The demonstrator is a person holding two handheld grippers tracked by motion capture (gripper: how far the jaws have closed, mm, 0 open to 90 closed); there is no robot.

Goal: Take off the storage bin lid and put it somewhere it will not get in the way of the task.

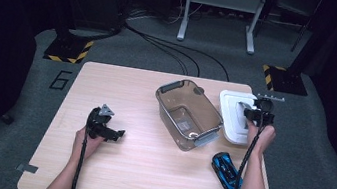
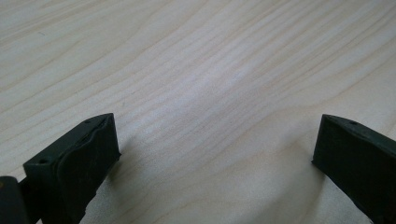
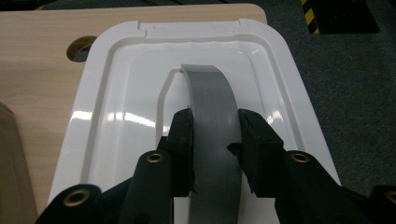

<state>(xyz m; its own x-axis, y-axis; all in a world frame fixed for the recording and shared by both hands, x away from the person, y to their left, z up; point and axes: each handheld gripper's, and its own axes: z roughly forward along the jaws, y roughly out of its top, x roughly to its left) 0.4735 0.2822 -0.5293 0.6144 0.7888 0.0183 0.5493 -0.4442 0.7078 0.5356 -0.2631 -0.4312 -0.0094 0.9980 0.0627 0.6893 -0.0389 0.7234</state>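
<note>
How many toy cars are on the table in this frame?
1. The blue toy car lies near the table's front right corner, beside the person's right forearm. None visible inside the clear bin.

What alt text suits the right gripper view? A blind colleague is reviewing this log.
The right tool is shut on the grey handle of a white lid lying on a wooden table. Dark carpet lies beyond the table's edge.

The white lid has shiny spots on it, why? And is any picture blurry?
Right gripper view: the white lid is glossy, so overhead light bounces off as bright streaks beside the grey handle. Left gripper view: the table looks soft and washed out, with dark shadows by the jaws. High view: the room behind is dark.
</note>
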